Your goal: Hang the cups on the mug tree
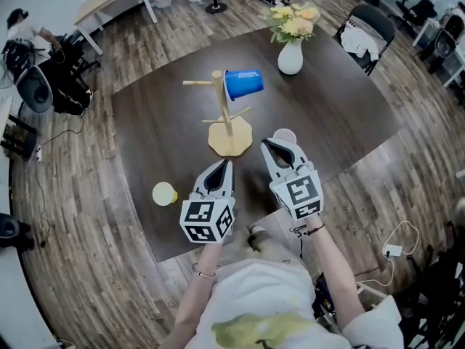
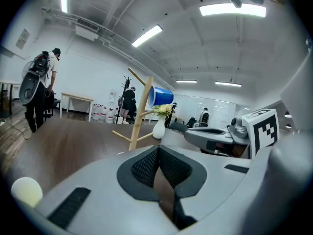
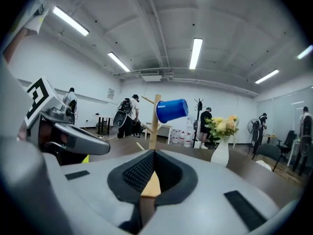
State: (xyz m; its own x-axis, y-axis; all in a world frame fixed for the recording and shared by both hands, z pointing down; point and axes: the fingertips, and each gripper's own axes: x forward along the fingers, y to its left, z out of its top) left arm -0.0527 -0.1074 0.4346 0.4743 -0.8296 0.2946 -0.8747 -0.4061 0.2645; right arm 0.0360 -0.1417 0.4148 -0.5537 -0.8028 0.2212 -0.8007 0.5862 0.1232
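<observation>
Dark brown worktop (image 1: 145, 122) stood on a wood-plank floor, with chairs, desks and other people in the room beyond it. A white vase of yellow flowers (image 1: 290, 55) stood toward the far edge.

Mug tree (image 1: 229, 118): pale wood, upright post on an octagonal base, pegs angled up to both sides, placed near the middle of the worktop. One blue cup (image 1: 243, 83) hung on an upper peg on the right side, lying sideways with its mouth toward the post. A yellow cup (image 1: 165, 193) lay on the worktop left of the left hand-held gripper, well apart from the tree. A pale cup (image 1: 285, 134) sat just beside the tip of the right hand-held gripper; contact could not be judged.

Both forearms reached forward from the person's body, side by side and near each other, marker cubes facing up. Left hand-held gripper (image 1: 225, 164) pointed at the tree's base, its jaws together with nothing between them. Right hand-held gripper (image 1: 266, 144) sat slightly farther forward, right of the base, jaws likewise closed and empty. Neither touched the tree.
</observation>
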